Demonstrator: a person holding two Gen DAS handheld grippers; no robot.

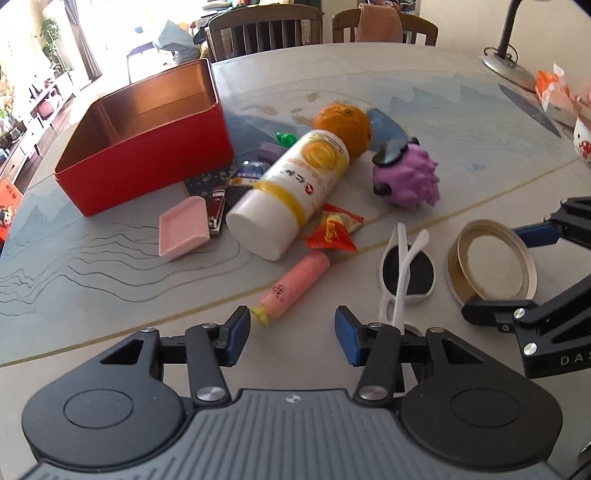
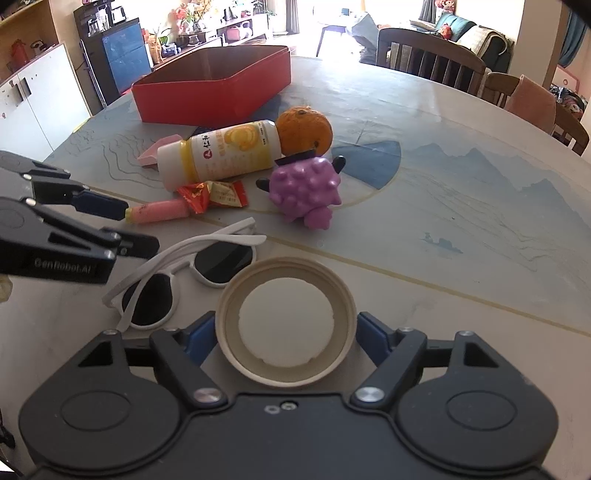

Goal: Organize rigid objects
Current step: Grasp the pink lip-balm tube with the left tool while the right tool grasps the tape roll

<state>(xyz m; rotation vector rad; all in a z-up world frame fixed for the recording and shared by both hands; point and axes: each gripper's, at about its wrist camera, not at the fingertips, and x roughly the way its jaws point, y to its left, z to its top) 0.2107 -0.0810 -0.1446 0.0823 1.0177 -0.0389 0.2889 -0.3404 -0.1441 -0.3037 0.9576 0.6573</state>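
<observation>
A red tin box [image 1: 147, 140] [image 2: 214, 85] stands open on the table at the far left. In front of it lie a white and yellow bottle [image 1: 291, 192] [image 2: 221, 153], an orange [image 1: 345, 125], a purple spiky toy [image 1: 406, 177] [image 2: 304, 186], a pink candy stick [image 1: 295, 284], white sunglasses [image 1: 404, 273] [image 2: 184, 273] and a round lid [image 1: 491, 267] [image 2: 286, 321]. My left gripper [image 1: 291, 338] is open and empty, just short of the candy stick. My right gripper [image 2: 286, 336] has its jaws on both sides of the lid.
A pink tray [image 1: 183, 230], a red snack packet [image 1: 336, 230] and nail clippers [image 1: 216, 210] lie near the bottle. A lamp base [image 1: 509, 66] and a bowl [image 1: 583, 140] stand at the far right. Chairs [image 1: 264, 31] line the far table edge.
</observation>
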